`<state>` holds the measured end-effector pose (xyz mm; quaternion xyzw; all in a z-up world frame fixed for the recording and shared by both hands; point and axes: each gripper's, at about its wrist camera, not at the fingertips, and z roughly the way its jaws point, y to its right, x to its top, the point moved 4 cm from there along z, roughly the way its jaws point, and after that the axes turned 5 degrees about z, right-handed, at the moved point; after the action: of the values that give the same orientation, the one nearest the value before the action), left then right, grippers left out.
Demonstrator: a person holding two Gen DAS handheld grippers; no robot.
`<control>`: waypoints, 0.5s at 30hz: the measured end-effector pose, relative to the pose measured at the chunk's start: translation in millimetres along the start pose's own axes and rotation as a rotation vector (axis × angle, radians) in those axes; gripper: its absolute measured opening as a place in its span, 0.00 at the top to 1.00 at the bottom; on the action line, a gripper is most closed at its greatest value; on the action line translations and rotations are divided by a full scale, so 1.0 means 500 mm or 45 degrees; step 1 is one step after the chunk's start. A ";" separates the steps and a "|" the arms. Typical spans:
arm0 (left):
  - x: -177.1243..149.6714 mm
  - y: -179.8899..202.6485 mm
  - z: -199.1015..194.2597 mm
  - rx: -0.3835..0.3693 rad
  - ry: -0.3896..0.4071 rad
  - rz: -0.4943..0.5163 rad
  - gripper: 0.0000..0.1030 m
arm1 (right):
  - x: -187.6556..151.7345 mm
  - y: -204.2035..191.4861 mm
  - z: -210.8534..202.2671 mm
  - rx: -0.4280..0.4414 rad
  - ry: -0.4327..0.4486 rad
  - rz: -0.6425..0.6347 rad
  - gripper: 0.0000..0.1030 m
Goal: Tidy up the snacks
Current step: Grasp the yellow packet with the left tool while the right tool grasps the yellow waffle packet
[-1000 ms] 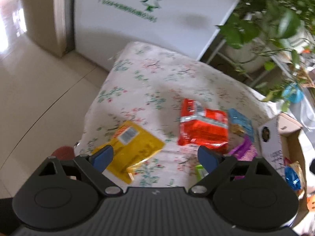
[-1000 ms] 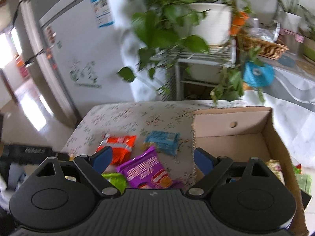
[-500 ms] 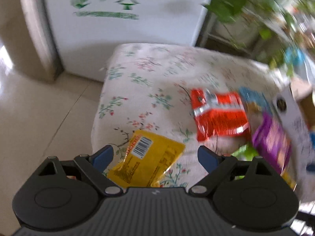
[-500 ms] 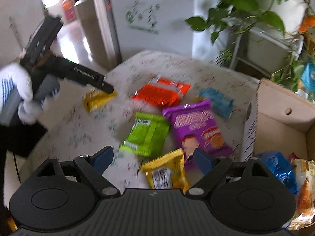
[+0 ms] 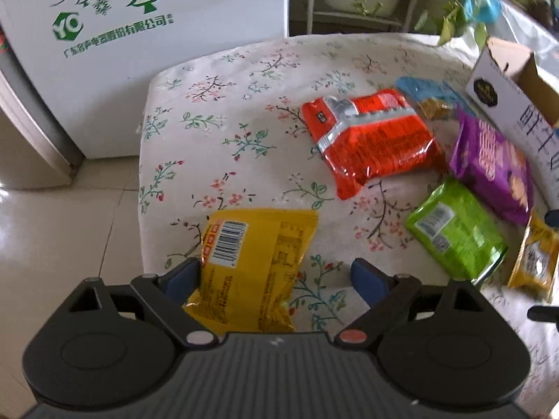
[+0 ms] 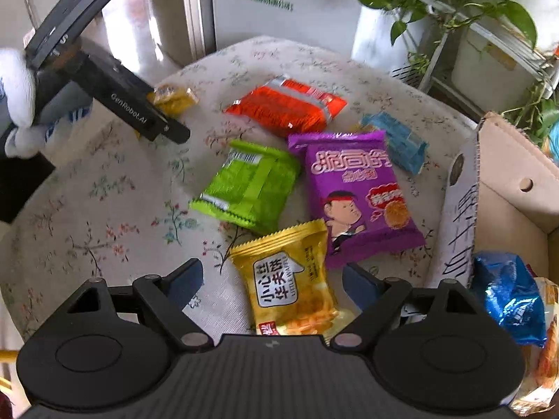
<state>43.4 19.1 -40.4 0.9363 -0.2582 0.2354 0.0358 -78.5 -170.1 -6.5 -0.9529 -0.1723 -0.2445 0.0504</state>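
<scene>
Both black two-finger grippers stand with fingers spread wide and gripping nothing over the floral-cloth table, the left gripper above a crinkled yellow barcode snack packet near the table's edge, the right gripper above a golden wafer packet just beside the open cardboard box.

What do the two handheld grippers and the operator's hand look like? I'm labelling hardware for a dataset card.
Both the left gripper and right gripper have matte black ribbed bodies, two round black discs, angled black linkage arms with silver pivot pins, and blue finger pads. From the right wrist view, the left gripper's side reads "GenRobot.AI" in white. The hand wears a white knit glove. No cables visible.
</scene>
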 end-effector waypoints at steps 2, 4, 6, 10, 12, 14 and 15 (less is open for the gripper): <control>0.000 -0.004 0.002 -0.028 0.002 -0.016 0.10 | -0.004 0.000 0.012 -0.035 -0.033 -0.008 0.18; -0.002 -0.006 0.002 -0.037 0.009 -0.015 0.10 | -0.007 -0.002 0.018 -0.037 -0.056 -0.004 0.26; -0.004 -0.002 0.001 -0.043 0.013 -0.004 0.11 | -0.010 -0.005 0.024 -0.033 -0.082 0.011 0.32; -0.008 0.007 -0.004 -0.074 0.029 0.028 0.12 | -0.004 -0.009 0.030 0.009 -0.092 0.061 0.43; -0.008 0.010 -0.004 -0.072 0.032 0.036 0.12 | -0.004 -0.013 0.033 0.003 -0.093 0.058 0.43; -0.007 0.009 -0.004 -0.072 0.034 0.025 0.12 | -0.005 -0.016 0.033 0.006 -0.094 0.055 0.43; -0.006 0.008 -0.002 -0.064 0.033 0.023 0.09 | -0.005 -0.014 0.035 0.009 -0.096 0.061 0.42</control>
<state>38.6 17.2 -41.1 0.9296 -0.2719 0.2413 0.0606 -75.4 -161.0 -22.9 -0.9651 -0.1521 -0.2064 0.0530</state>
